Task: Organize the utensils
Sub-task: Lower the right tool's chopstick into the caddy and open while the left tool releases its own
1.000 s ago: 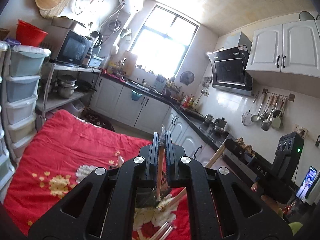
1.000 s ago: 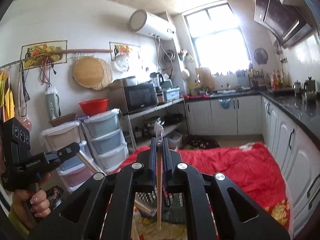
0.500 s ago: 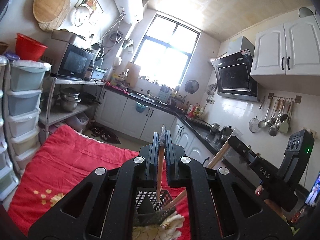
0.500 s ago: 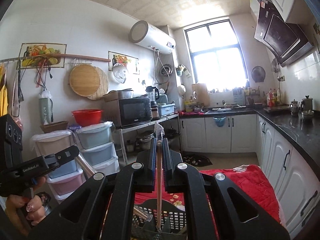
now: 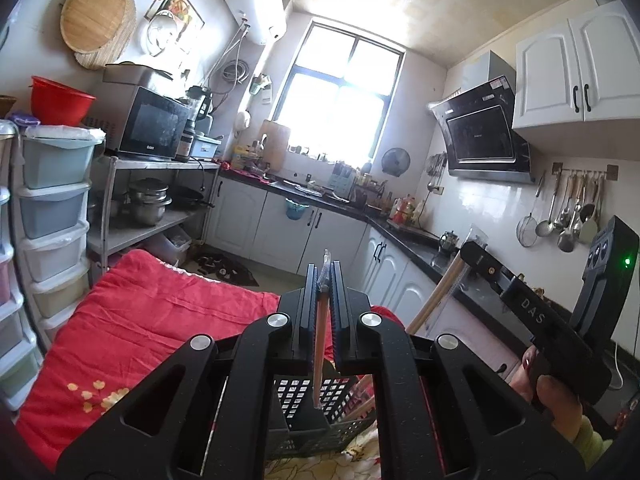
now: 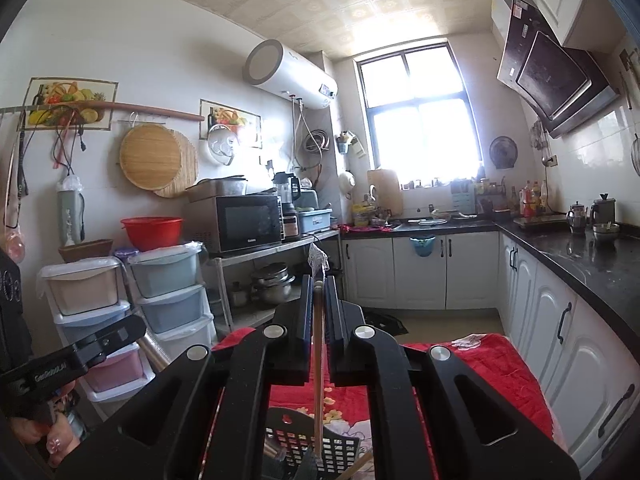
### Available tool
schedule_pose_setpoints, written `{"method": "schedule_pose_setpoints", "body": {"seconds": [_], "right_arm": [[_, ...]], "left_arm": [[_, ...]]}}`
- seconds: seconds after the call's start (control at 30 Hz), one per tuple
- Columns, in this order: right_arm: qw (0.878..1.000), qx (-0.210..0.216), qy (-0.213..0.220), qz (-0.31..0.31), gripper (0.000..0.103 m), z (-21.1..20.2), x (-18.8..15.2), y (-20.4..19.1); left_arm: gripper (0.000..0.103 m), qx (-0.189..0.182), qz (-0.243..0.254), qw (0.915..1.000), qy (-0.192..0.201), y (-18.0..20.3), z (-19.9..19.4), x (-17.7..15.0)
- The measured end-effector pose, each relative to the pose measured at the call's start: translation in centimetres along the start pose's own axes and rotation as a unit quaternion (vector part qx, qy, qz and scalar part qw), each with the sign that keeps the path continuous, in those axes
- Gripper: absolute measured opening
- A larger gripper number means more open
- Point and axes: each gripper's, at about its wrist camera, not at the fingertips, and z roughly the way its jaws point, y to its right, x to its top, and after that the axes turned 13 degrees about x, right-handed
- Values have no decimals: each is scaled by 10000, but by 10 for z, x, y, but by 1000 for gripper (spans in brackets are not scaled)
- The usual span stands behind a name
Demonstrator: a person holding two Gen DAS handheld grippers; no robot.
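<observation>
Your left gripper [image 5: 323, 280] is clamped on 1 wrapped chopstick [image 5: 320, 344], held nearly upright between the closed jaws: its plastic-wrapped top pokes out just above the fingertips and its lower end hangs down over the black slotted basket [image 5: 304, 404] that sits near you on the red blanket [image 5: 152, 320]. Your right gripper [image 6: 318, 284] is likewise closed on a second chopstick [image 6: 317, 376], also close to vertical, with a crumpled bit of wrapper standing above the jaws and the lower tip reaching down into the same basket [image 6: 308, 444] directly beneath. In the left wrist view, your right gripper [image 5: 472, 252] shows on the right side with its chopstick [image 5: 436, 300] slanting down and left toward the basket; your right hand [image 5: 556, 396] wraps its handle. In the right wrist view, your left gripper [image 6: 120, 334] enters from the left edge, just above and to the left of the basket, with your left hand [image 6: 48, 436] at the near left corner. More loose chopsticks [image 5: 362, 400] lie by the basket's right side, touching or just beside it. Far behind stand the white cabinets [image 6: 416, 272] under the window.
</observation>
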Motion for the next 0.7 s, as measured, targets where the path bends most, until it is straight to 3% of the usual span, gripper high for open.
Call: {"method": "schedule_pose_setpoints", "body": {"seconds": [0.7], "right_arm": [[9990, -296, -254, 213, 6, 25, -51, 28]], "left_arm": [[3, -7, 102, 9991, -416, -2, 39, -42]]}}
